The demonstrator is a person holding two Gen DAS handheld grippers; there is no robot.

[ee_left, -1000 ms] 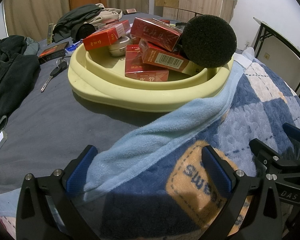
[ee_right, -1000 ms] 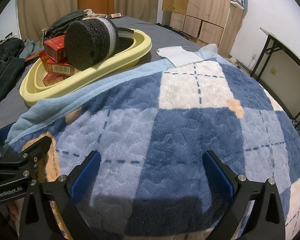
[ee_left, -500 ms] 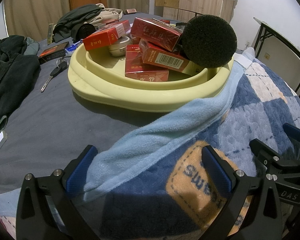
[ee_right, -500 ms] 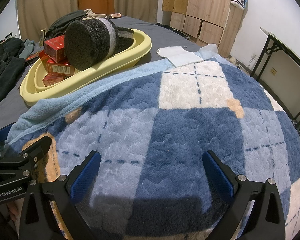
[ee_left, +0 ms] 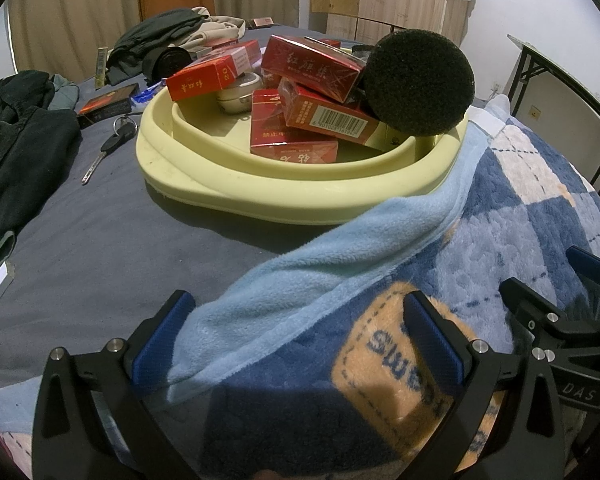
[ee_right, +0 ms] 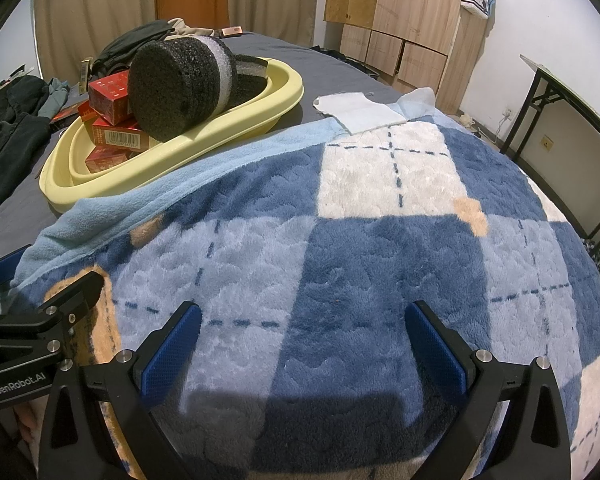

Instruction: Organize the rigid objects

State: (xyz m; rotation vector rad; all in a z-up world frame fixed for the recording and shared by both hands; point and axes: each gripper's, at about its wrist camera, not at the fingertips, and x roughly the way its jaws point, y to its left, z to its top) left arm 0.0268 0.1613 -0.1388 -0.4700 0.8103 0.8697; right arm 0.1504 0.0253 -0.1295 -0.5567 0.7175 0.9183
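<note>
Bedding carried a pale yellow plastic tray (ee_left: 300,196) overstacked with red cardboard boxes (ee_left: 312,68) beneath a black foam cylinder (ee_left: 418,82), liable to topple if nudged; both tools, left tool (ee_left: 300,344) and right tool (ee_right: 304,344), stood spread and empty.

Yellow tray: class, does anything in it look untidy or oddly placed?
Yes. In the yellow tray the red boxes lie heaped at angles, and the black foam cylinder leans on its side over the rim.

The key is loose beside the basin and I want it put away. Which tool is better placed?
Probably left. The left tool faces the key and basin; the right tool points over blanket, farther away.
</note>
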